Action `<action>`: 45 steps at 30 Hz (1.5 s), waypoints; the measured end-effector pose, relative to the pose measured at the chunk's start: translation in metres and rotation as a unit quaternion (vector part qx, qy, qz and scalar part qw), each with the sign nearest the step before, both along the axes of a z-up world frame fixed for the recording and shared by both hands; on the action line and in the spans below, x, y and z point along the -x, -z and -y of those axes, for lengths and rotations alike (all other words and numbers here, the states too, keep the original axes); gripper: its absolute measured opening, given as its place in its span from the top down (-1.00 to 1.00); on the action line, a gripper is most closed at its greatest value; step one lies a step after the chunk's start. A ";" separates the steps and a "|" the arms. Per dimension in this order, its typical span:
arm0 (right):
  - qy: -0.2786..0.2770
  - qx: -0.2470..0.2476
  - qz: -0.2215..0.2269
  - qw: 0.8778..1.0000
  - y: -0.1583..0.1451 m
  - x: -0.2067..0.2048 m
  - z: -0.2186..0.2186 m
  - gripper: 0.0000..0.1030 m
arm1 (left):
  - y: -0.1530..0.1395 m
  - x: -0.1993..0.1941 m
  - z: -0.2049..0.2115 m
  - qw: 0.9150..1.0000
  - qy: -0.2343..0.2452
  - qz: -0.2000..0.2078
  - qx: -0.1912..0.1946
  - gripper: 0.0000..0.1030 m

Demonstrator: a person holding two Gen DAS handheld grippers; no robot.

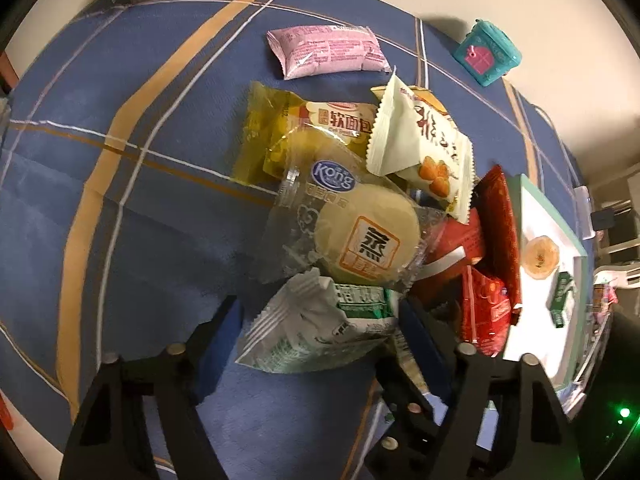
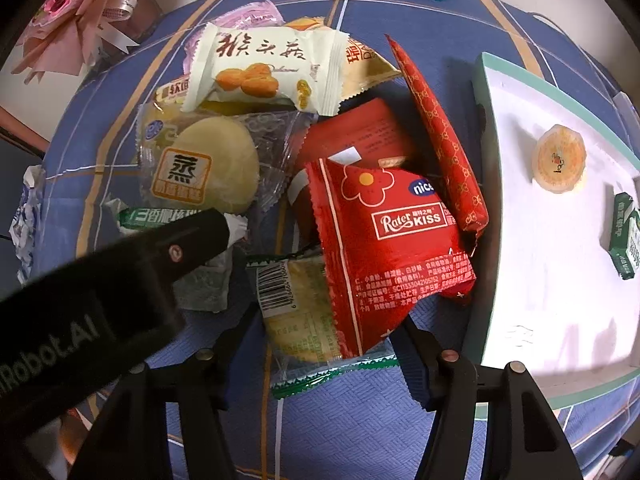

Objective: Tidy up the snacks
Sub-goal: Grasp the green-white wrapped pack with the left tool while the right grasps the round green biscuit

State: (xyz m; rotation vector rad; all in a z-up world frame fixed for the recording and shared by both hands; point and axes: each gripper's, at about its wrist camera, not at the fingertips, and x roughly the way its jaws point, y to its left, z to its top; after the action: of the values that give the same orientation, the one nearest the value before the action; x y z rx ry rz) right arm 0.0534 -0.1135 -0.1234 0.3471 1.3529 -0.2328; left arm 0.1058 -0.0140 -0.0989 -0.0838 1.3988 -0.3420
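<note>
A pile of wrapped snacks lies on the blue checked cloth. My left gripper is open, its jaws on either side of a white-and-green packet; it also shows in the right wrist view. Above the packet lies a clear-wrapped round cake. My right gripper is open around a green-edged clear packet, partly under a red Rater Kiss packet. The white tray to the right holds a round jelly cup and a small green packet.
A pink packet lies apart at the far side. A teal toy house stands at the table's back edge. A long red patterned packet leans by the tray. A pink paper bouquet sits at the back left.
</note>
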 end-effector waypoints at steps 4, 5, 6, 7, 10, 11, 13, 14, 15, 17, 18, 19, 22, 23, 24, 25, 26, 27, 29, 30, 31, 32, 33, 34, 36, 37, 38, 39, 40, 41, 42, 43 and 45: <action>0.000 0.000 0.000 1.000 0.001 -0.001 0.001 -0.27 | 0.000 0.001 -0.001 1.000 -0.002 -0.003 0.000 -0.40; 0.001 -0.001 0.000 1.000 0.001 -0.001 0.002 -0.27 | -0.001 0.001 -0.002 1.000 -0.003 -0.002 -0.001 -0.33; 0.001 -0.001 0.000 1.000 0.001 -0.001 0.002 -0.26 | 0.000 0.002 -0.003 1.000 -0.005 -0.003 -0.003 -0.31; 0.001 -0.001 0.000 1.000 0.002 -0.001 0.002 -0.26 | 0.000 0.003 -0.005 1.000 -0.006 -0.005 -0.004 -0.31; 0.001 0.000 0.001 1.000 0.003 -0.003 0.004 -0.20 | 0.001 0.004 -0.008 1.000 -0.009 -0.008 0.000 -0.24; 0.001 0.000 0.003 1.000 0.004 -0.004 0.004 -0.19 | 0.001 0.004 -0.009 1.000 -0.010 -0.008 0.001 -0.23; 0.000 0.000 0.003 1.000 0.005 -0.005 0.005 -0.17 | 0.000 0.004 -0.012 1.000 -0.012 -0.007 0.001 -0.20; -0.001 0.000 0.003 1.000 0.005 -0.006 0.005 -0.16 | -0.001 0.004 -0.014 1.000 -0.013 -0.006 0.002 -0.18; -0.001 0.000 0.003 1.000 0.005 -0.007 0.004 -0.16 | -0.002 0.005 -0.017 1.000 -0.010 -0.009 0.013 -0.15; -0.003 0.001 0.004 1.000 0.006 -0.008 0.004 -0.14 | -0.005 0.007 -0.023 1.000 -0.013 -0.008 0.015 -0.12; -0.002 0.001 0.004 1.000 0.005 -0.009 0.003 -0.13 | -0.006 0.007 -0.024 1.000 -0.015 -0.007 0.016 -0.12; -0.002 0.000 0.005 1.000 0.005 -0.008 0.001 -0.11 | -0.007 0.008 -0.027 1.000 -0.015 -0.006 0.016 -0.11; -0.002 -0.002 0.006 1.000 -0.004 -0.008 -0.004 -0.05 | -0.011 0.009 -0.032 1.000 -0.018 -0.003 0.020 -0.07; -0.001 -0.003 0.007 1.000 -0.005 -0.008 -0.003 -0.05 | -0.012 0.008 -0.032 1.000 -0.019 -0.002 0.020 -0.06; 0.000 -0.005 0.008 1.000 -0.006 -0.008 -0.003 -0.04 | -0.013 0.008 -0.034 1.000 -0.020 0.000 0.020 -0.06; 0.002 -0.007 0.009 1.000 -0.006 -0.008 -0.003 -0.04 | -0.013 0.008 -0.035 1.000 -0.022 0.000 0.021 -0.06; 0.002 -0.008 0.008 1.000 -0.008 -0.009 -0.003 -0.04 | -0.014 0.008 -0.036 0.999 -0.024 0.000 0.021 -0.06; 0.002 -0.008 0.008 1.000 -0.008 -0.009 -0.004 -0.04 | -0.014 0.007 -0.037 0.999 -0.026 -0.001 0.023 -0.06; 0.002 -0.009 0.008 1.000 -0.009 -0.010 -0.004 -0.03 | -0.012 0.005 -0.043 0.999 -0.036 -0.004 0.026 -0.06; 0.003 -0.009 0.008 1.000 -0.009 -0.010 -0.004 -0.03 | -0.011 0.003 -0.049 0.998 -0.047 -0.007 0.029 -0.06; 0.003 -0.010 0.008 1.000 -0.009 -0.011 -0.005 -0.03 | -0.011 0.002 -0.054 0.998 -0.053 -0.009 0.033 -0.06; 0.003 -0.010 0.008 1.000 -0.009 -0.011 -0.005 -0.03 | -0.010 0.001 -0.060 0.997 -0.062 -0.011 0.037 -0.06; 0.003 -0.011 0.008 1.000 -0.010 -0.011 -0.004 -0.03 | -0.010 0.000 -0.067 0.996 -0.071 -0.013 0.044 -0.06; 0.002 -0.011 0.009 1.000 -0.009 -0.010 -0.003 -0.03 | -0.011 -0.001 -0.071 0.996 -0.075 -0.014 0.047 -0.06; 0.000 -0.015 0.011 1.000 -0.011 -0.011 -0.003 -0.03 | -0.011 -0.001 -0.077 0.995 -0.083 -0.014 0.049 -0.05; -0.001 -0.017 0.011 1.000 -0.012 -0.009 -0.003 -0.03 | -0.010 -0.001 -0.080 0.995 -0.089 -0.016 0.049 -0.05; -0.002 -0.020 0.011 1.000 -0.013 -0.009 -0.004 -0.03 | -0.008 -0.002 -0.083 0.994 -0.094 -0.018 0.050 -0.05; -0.003 -0.021 0.012 1.000 -0.014 -0.008 -0.004 -0.03 | -0.007 -0.002 -0.085 0.994 -0.097 -0.021 0.052 -0.05; -0.004 -0.022 0.012 1.000 -0.015 -0.009 -0.005 -0.03 | -0.005 -0.002 -0.087 0.993 -0.101 -0.026 0.055 -0.05; -0.005 -0.022 0.012 1.000 -0.015 -0.009 -0.005 -0.03 | -0.004 -0.002 -0.088 0.993 -0.103 -0.029 0.056 -0.05; -0.005 -0.021 0.012 1.000 -0.015 -0.010 -0.005 -0.03 | -0.004 -0.002 -0.090 0.993 -0.105 -0.029 0.054 -0.05; -0.005 -0.021 0.011 1.000 -0.015 -0.010 -0.006 -0.03 | -0.005 -0.002 -0.091 0.993 -0.107 -0.028 0.050 -0.05; -0.006 -0.022 0.009 1.000 -0.015 -0.009 -0.007 -0.03 | -0.008 -0.002 -0.093 0.993 -0.108 -0.024 0.042 -0.06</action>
State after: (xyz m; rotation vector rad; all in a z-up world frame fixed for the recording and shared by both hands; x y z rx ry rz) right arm 0.0625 -0.1068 -0.1088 0.3769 1.3441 -0.1909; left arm 0.1077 0.0791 -0.0911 -0.3122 1.4079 -0.2187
